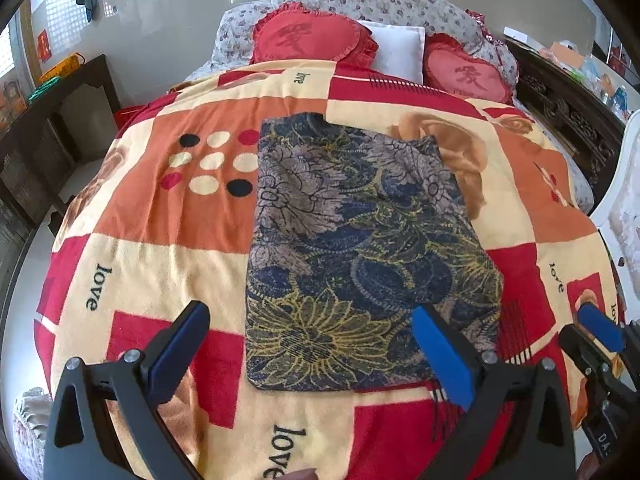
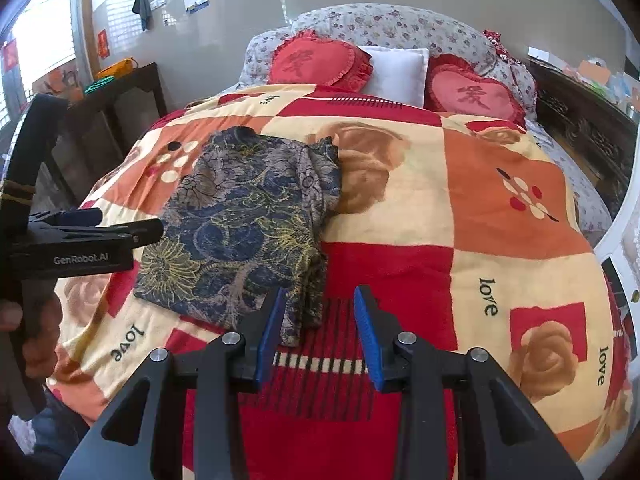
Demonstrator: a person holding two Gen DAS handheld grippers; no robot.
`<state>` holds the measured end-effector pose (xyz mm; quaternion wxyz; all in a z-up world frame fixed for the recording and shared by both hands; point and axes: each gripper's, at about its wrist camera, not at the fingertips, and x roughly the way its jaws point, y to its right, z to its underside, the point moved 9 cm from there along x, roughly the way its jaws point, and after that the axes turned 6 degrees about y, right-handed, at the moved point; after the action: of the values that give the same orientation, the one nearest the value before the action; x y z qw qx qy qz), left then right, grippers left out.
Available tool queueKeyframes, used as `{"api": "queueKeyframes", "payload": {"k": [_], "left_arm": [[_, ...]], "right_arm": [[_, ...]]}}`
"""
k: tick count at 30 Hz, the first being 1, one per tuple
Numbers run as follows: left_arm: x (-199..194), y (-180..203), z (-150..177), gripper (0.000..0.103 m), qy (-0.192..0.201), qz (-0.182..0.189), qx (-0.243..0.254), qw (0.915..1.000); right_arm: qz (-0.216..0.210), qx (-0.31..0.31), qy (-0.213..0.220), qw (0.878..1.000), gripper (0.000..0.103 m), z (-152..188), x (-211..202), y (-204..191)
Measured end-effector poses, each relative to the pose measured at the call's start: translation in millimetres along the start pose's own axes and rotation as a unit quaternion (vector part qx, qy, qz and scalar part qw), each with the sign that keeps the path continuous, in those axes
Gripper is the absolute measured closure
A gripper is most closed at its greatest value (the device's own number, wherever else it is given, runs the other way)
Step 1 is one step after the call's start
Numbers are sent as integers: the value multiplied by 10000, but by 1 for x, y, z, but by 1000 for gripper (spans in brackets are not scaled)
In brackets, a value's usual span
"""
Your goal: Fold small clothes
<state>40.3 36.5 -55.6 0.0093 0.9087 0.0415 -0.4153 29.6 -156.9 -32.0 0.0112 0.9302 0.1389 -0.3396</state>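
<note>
A dark blue garment with grey and yellow flower print [image 1: 360,240] lies folded into a long rectangle on the patchwork blanket [image 1: 168,220]; it also shows in the right wrist view [image 2: 248,224]. My left gripper [image 1: 312,344] is open wide and empty, held just in front of the garment's near edge. My right gripper [image 2: 320,328] is open and empty, its left finger [image 2: 272,332] close to the garment's near right corner. The left gripper [image 2: 92,232] appears at the left edge of the right wrist view.
Two red heart cushions [image 1: 312,36] and a white pillow [image 1: 400,50] lie at the head of the bed. A dark wooden table [image 1: 52,120] stands at the left, a carved dark cabinet [image 1: 568,116] at the right. A white chair [image 1: 624,200] stands near right.
</note>
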Motion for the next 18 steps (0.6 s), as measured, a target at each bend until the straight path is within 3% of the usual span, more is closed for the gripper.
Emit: {"api": "queueKeyframes", "payload": {"k": [18], "left_arm": [[3,-2,6,0,-105,85,-98,9999]], "right_arm": [[-173,39,58,9998,74,-7,-8,-5]]}}
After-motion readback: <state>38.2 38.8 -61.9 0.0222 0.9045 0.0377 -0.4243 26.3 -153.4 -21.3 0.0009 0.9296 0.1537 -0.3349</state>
